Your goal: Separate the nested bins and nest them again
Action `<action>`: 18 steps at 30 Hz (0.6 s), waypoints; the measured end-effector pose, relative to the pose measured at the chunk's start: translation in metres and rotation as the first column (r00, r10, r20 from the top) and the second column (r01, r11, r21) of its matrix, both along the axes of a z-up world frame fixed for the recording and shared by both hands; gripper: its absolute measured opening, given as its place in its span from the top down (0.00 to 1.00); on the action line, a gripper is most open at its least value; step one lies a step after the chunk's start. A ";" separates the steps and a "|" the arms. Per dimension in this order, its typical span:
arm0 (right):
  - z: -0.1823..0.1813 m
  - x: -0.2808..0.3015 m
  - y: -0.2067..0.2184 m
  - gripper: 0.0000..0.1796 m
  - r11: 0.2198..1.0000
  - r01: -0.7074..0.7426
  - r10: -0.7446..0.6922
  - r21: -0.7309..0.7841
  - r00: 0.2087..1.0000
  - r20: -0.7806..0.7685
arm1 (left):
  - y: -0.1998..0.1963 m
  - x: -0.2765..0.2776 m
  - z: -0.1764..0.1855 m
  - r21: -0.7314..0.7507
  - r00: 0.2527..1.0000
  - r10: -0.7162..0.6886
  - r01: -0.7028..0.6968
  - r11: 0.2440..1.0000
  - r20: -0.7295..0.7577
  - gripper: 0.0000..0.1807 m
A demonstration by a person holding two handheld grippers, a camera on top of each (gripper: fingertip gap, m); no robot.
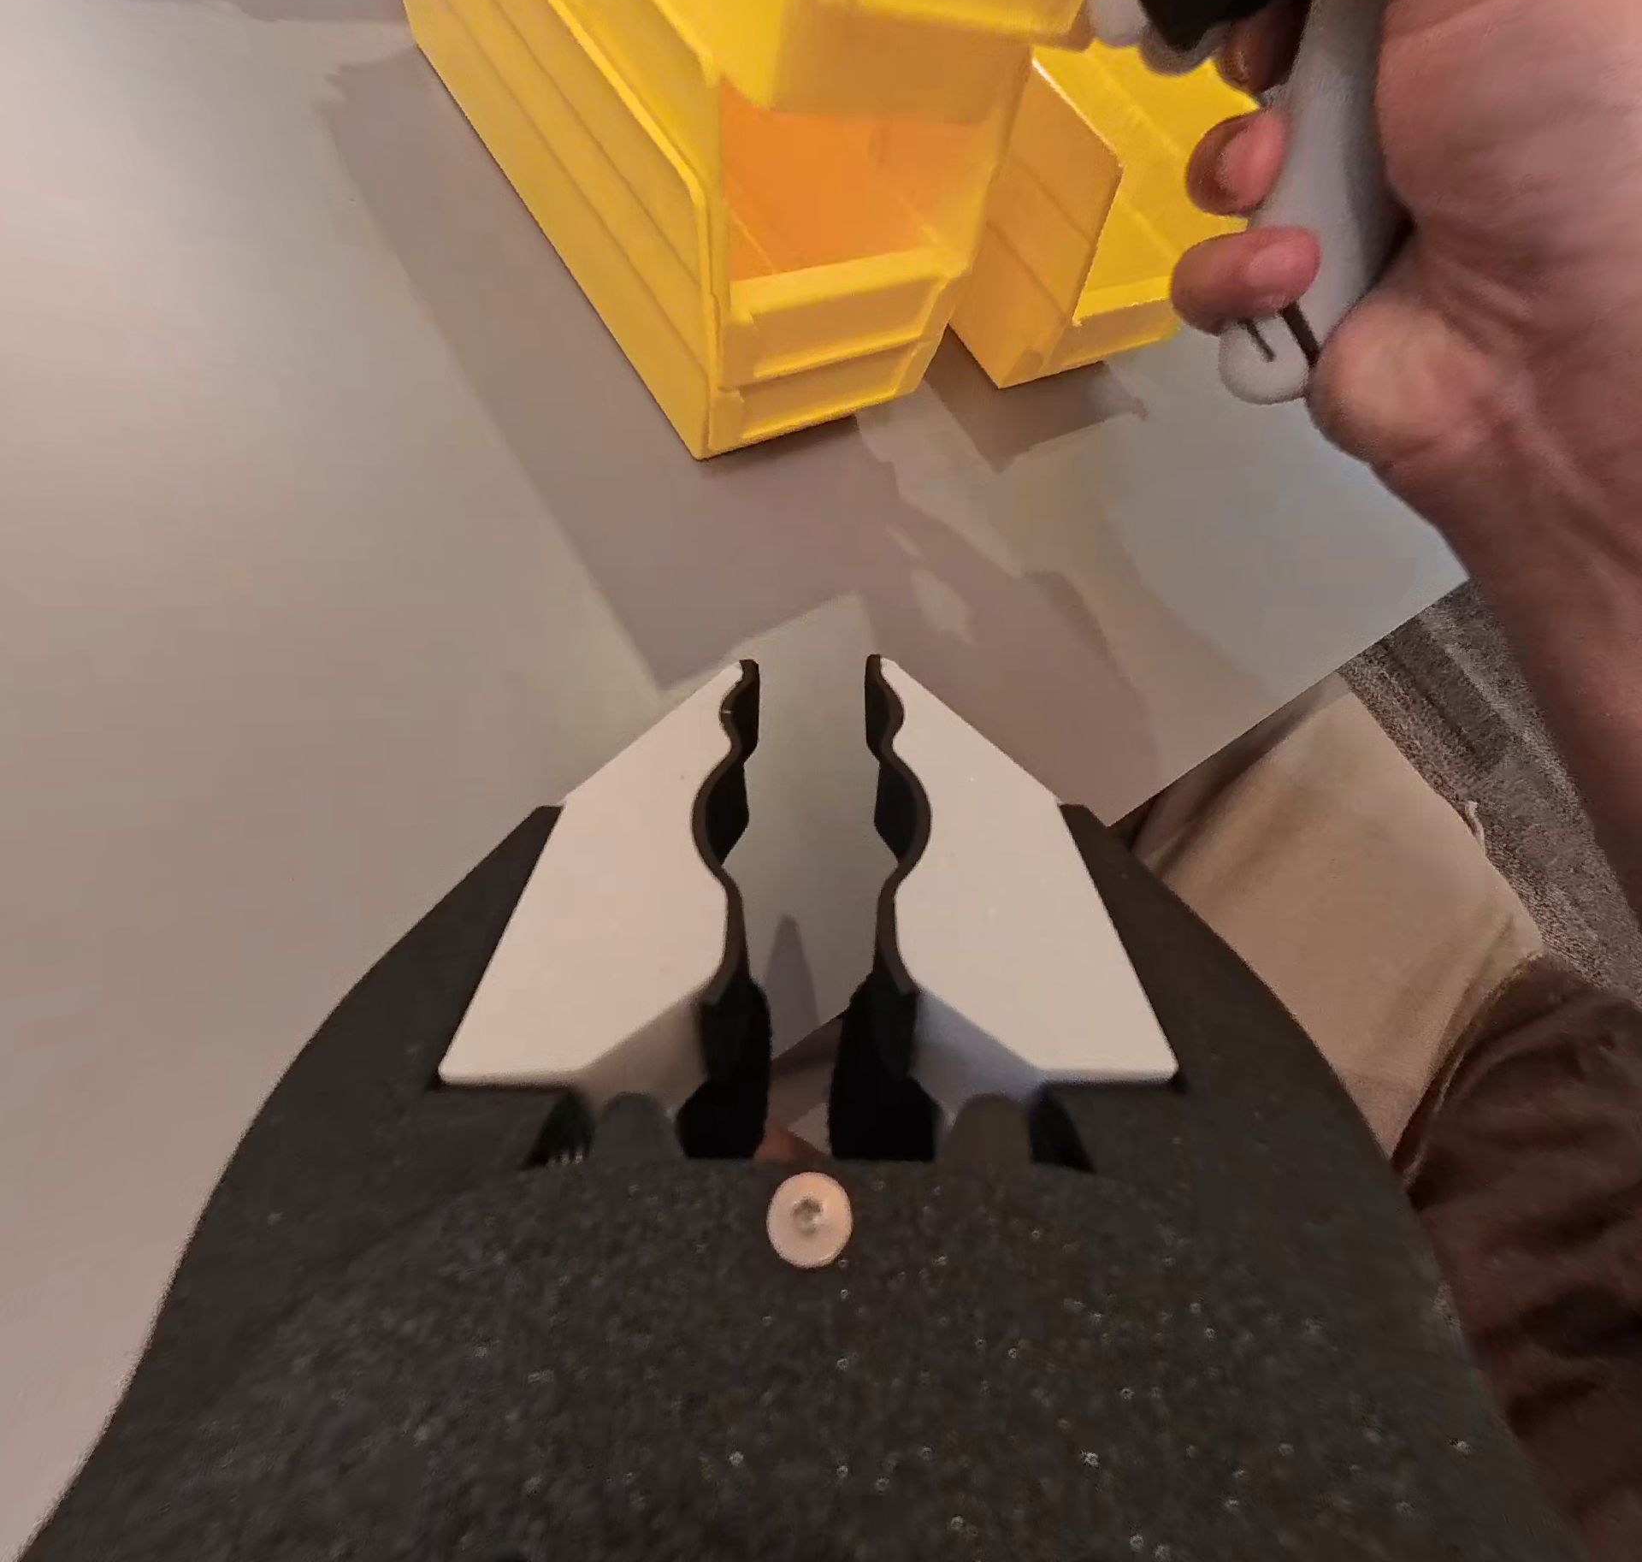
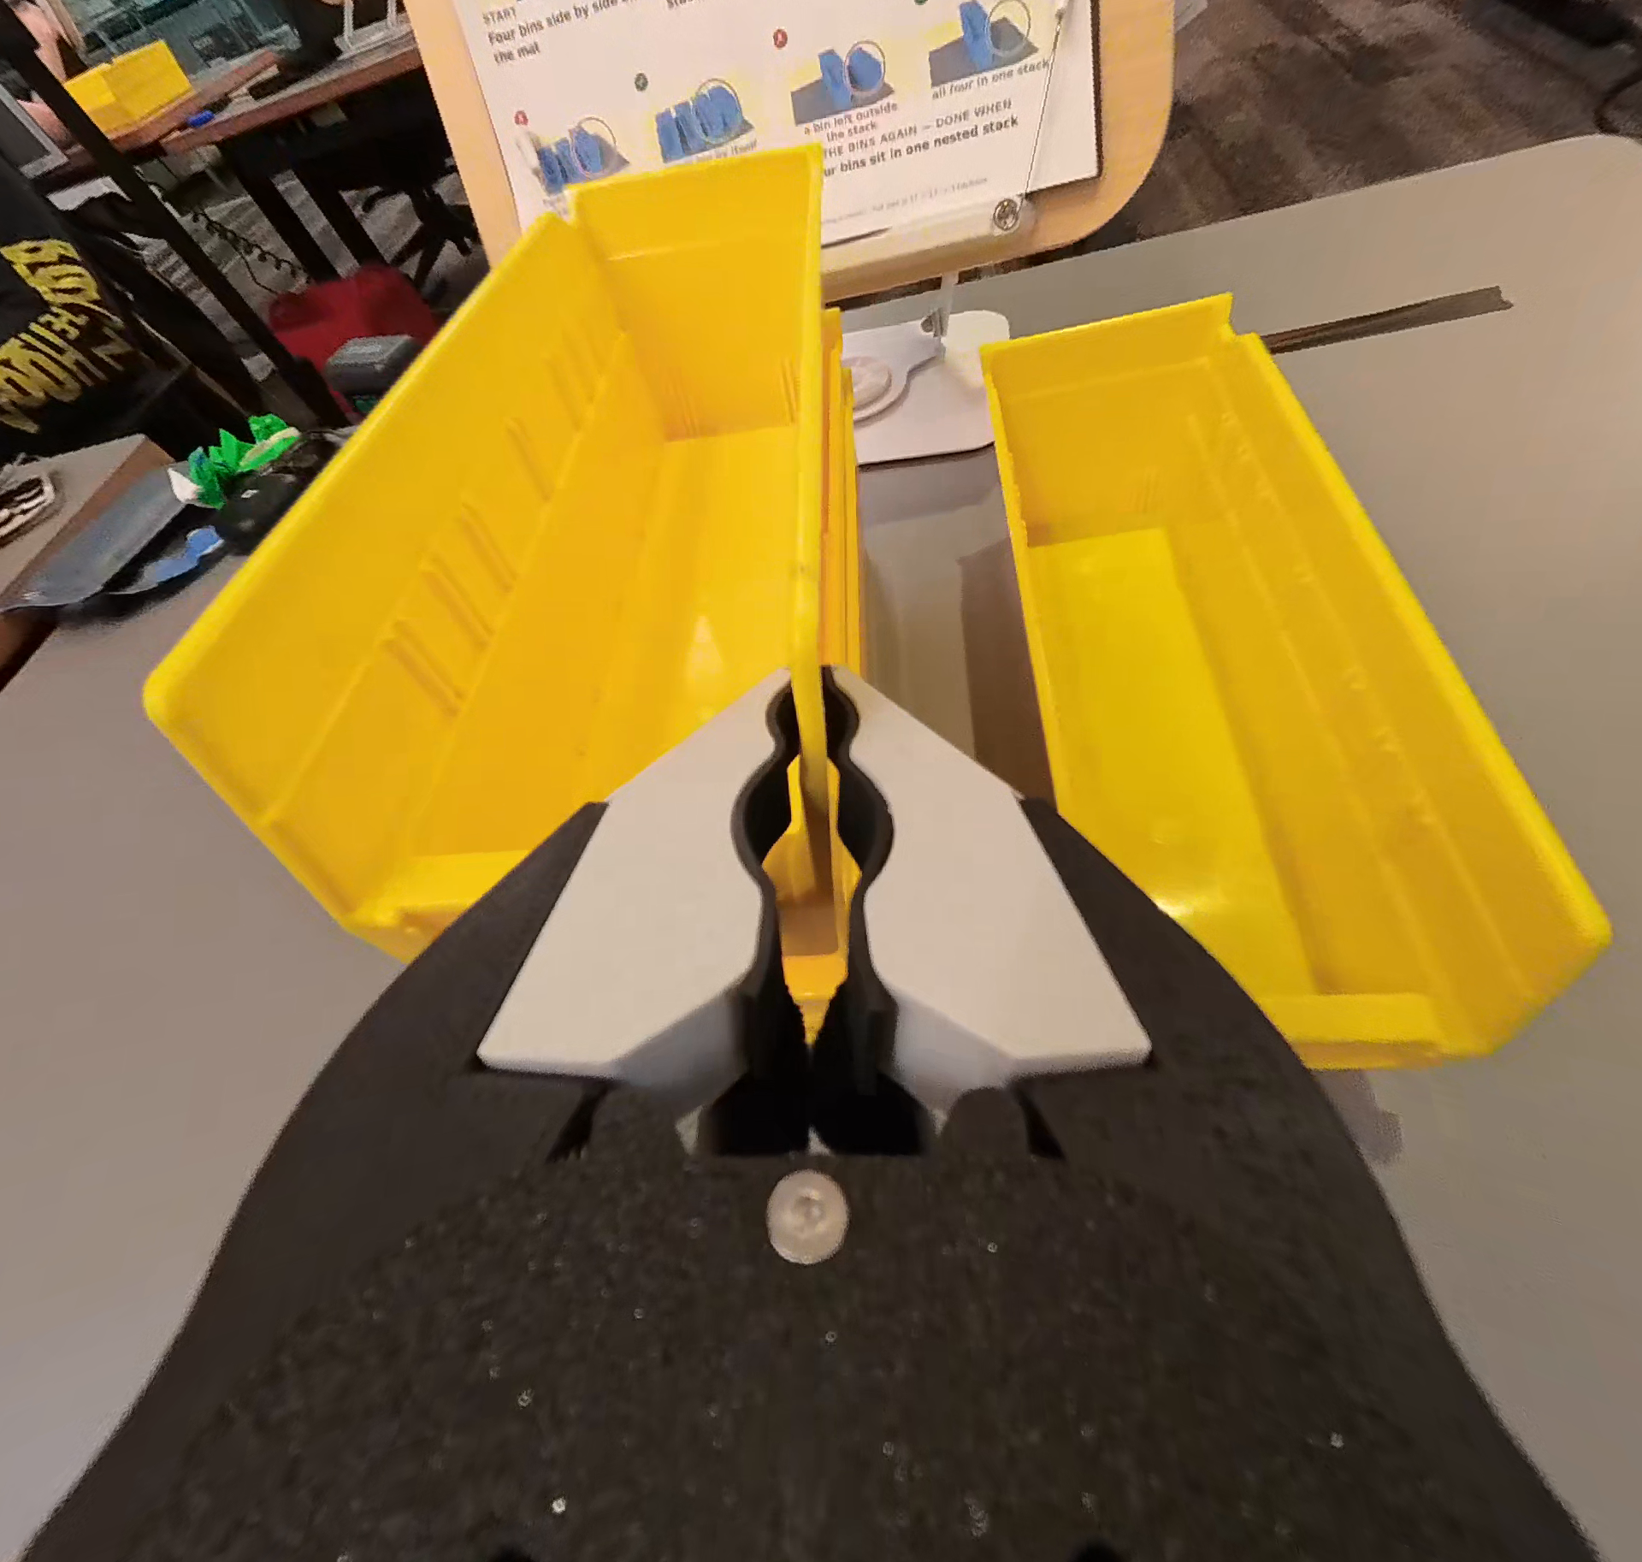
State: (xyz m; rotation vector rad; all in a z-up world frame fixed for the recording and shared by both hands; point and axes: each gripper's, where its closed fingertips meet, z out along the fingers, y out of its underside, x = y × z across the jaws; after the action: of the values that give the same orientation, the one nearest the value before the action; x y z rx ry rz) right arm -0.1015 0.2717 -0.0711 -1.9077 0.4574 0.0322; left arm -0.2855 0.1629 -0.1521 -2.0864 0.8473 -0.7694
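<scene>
In the right wrist view, my right gripper (image 2: 809, 684) is shut on the right side wall of a yellow bin (image 2: 533, 586). It holds the bin lifted and tilted over a nested stack, whose rims (image 2: 842, 488) show just behind the wall. A single yellow bin (image 2: 1244, 675) sits on the table to the right. In the left wrist view, my left gripper (image 1: 813, 675) is open and empty above the grey table (image 1: 267, 542), short of the stack (image 1: 675, 275). The lifted bin (image 1: 888, 0) hangs over the stack, and the single bin (image 1: 1111, 231) stands beside it.
A hand (image 1: 1466, 186) holding the right gripper's handle fills the upper right. An instruction sheet on a wooden board (image 2: 800, 53) stands behind the bins on a white base (image 2: 906, 399). The table edge and carpet (image 1: 1466, 719) lie right. Another table with yellow bins (image 2: 133, 88) is far left.
</scene>
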 end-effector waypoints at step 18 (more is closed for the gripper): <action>-0.021 -0.004 -0.003 0.93 0.999 -0.024 0.021 0.040 0.997 0.071 | -0.003 0.004 -0.003 0.015 1.000 -0.014 0.015 1.000 -0.024 0.88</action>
State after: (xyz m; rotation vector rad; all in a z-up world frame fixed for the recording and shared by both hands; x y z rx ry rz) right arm -0.1058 0.2692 -0.0923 -1.8681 0.3844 -0.0110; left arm -0.2815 0.1601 -0.1548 -2.0819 0.8795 -0.7454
